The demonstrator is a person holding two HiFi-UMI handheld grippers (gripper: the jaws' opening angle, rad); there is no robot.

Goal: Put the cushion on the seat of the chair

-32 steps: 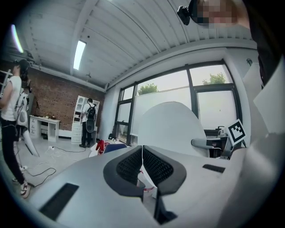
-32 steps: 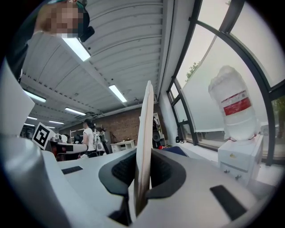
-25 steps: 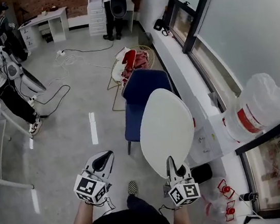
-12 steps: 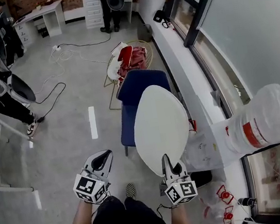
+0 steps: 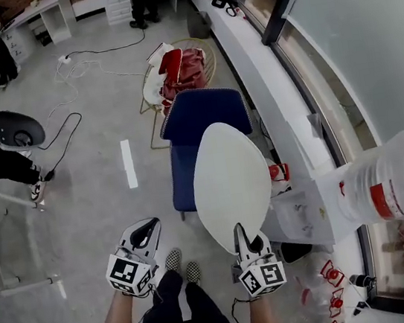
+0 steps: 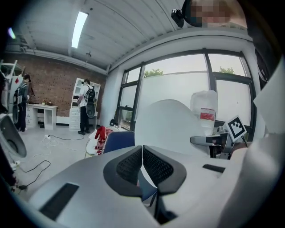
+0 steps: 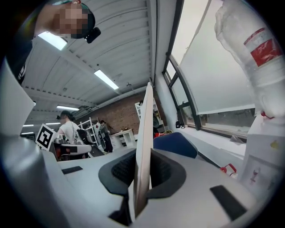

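Right gripper (image 5: 240, 230) clamped on lower edge of white oval cushion (image 5: 231, 179), cushion overlapping blue chair (image 5: 203, 115) at frame centre; left gripper (image 5: 150, 228) closed, empty, lower left

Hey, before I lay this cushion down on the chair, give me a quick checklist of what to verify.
1. Grip on white cushion: ok, the right gripper has its jaws clamped on the near edge.
2. Left gripper free: ok, jaws together, nothing between them.
3. Cushion turned flat for laying: not ok, it stands on edge.
4. Blue chair seat bare: cannot tell, the cushion hides much of it.
5. Cushion resting on seat: not ok, held in the air.
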